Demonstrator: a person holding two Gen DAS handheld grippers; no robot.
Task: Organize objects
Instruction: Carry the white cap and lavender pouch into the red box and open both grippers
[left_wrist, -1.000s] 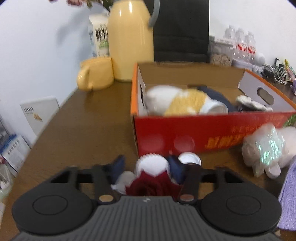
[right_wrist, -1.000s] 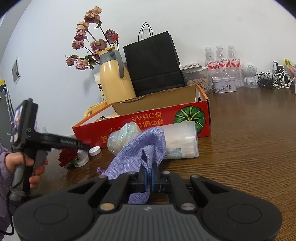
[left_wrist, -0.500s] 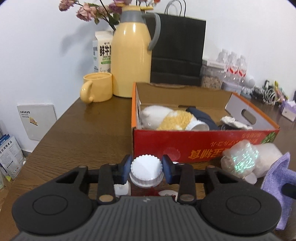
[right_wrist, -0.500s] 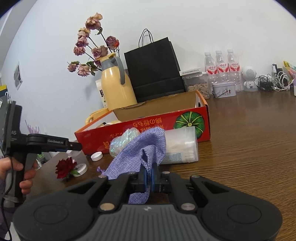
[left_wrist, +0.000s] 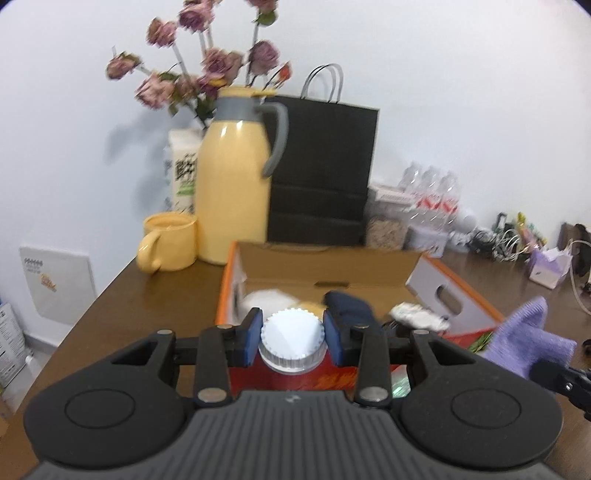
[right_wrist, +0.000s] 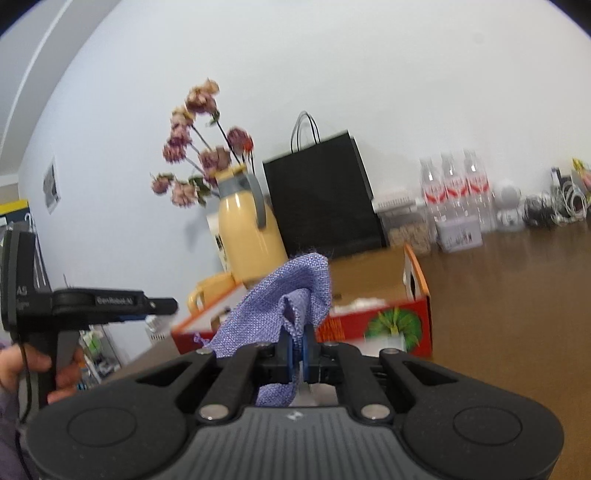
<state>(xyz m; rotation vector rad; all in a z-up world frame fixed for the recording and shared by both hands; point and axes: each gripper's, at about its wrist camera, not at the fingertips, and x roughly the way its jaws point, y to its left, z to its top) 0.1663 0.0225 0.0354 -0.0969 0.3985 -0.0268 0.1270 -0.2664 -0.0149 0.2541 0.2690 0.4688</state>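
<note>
Brown wooden table (left_wrist: 122, 295) carries red-orange cardboard box (left_wrist: 458, 295); yellow ceramic mug (left_wrist: 168, 242), yellow thermos jug (left_wrist: 232, 192), black paper bag (left_wrist: 321, 173) behind box.

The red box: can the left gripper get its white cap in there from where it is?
Probably yes. The left gripper, shut on the white cap, sits just before the red box, whose top is open. Nothing stands between them.

A round white ridged plastic cap (left_wrist: 291, 341) is pinched edge-on between 2 blue pads, held in the air in front of the red cardboard box (left_wrist: 454, 295), flat top facing the camera. A lilac woven cloth (right_wrist: 291, 302) hangs bunched from closed jaws, raised near the box's right end.
</note>
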